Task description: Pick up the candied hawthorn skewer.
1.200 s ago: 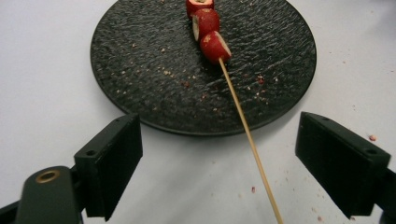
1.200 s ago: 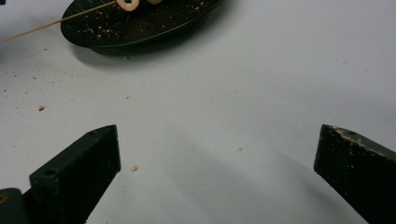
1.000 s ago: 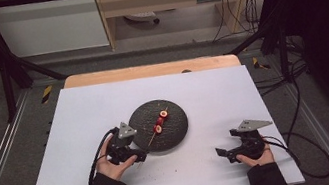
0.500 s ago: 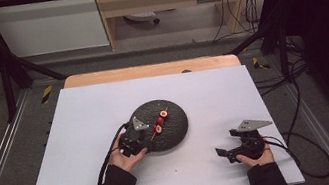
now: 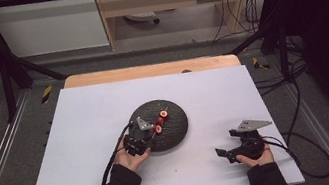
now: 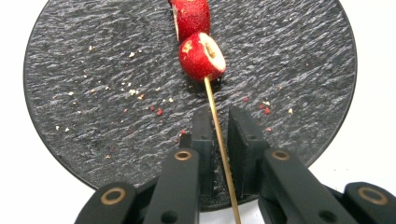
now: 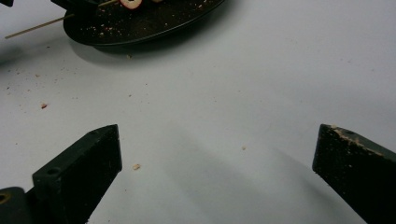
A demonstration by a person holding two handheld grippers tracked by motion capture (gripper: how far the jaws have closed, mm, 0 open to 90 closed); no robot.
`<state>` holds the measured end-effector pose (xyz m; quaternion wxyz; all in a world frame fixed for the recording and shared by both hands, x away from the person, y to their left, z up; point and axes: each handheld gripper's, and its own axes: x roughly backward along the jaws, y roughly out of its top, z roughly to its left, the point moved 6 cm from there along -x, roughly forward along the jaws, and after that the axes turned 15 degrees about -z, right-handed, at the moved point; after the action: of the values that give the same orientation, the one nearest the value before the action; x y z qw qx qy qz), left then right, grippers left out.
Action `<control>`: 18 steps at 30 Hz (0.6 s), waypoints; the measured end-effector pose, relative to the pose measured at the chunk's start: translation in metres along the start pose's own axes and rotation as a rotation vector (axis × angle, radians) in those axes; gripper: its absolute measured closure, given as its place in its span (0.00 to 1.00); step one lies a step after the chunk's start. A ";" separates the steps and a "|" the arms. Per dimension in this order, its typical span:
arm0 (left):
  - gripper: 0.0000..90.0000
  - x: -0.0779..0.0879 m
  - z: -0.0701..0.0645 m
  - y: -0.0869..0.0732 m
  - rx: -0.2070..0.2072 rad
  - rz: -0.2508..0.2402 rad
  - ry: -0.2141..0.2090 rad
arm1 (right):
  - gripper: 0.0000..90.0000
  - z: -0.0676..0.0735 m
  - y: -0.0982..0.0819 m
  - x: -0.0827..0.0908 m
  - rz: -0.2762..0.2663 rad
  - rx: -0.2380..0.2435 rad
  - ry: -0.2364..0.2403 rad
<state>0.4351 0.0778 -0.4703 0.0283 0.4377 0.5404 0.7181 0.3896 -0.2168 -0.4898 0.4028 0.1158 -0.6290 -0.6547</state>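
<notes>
White table, dark round plate (image 5: 177, 120) centre. Left gripper (image 6: 219, 140) jaws just been closing around skewer (image 6: 215, 116) on plate, small gaps remain; squeeze squarely, lift level. Right gripper (image 7: 215, 172) wide open, empty.

White table (image 5: 83, 136) carries round black slate plate (image 5: 177, 120); crumbs scattered near plate.

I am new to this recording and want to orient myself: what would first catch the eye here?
The red fruit pieces on a thin wooden skewer, lying on the round dark slate plate mid-table. The left gripper has just been closing, the stick between its jaws with gaps showing. The right gripper rests open on the white table.
</notes>
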 end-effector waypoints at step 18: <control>0.98 0.006 0.003 -0.001 0.058 -0.059 0.014 | 0.03 0.001 0.000 0.000 0.001 -0.001 0.004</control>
<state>0.4331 0.0839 -0.4670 0.0329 0.4172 0.5739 0.7039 0.3892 -0.2161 -0.4895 0.4044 0.1162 -0.6280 -0.6546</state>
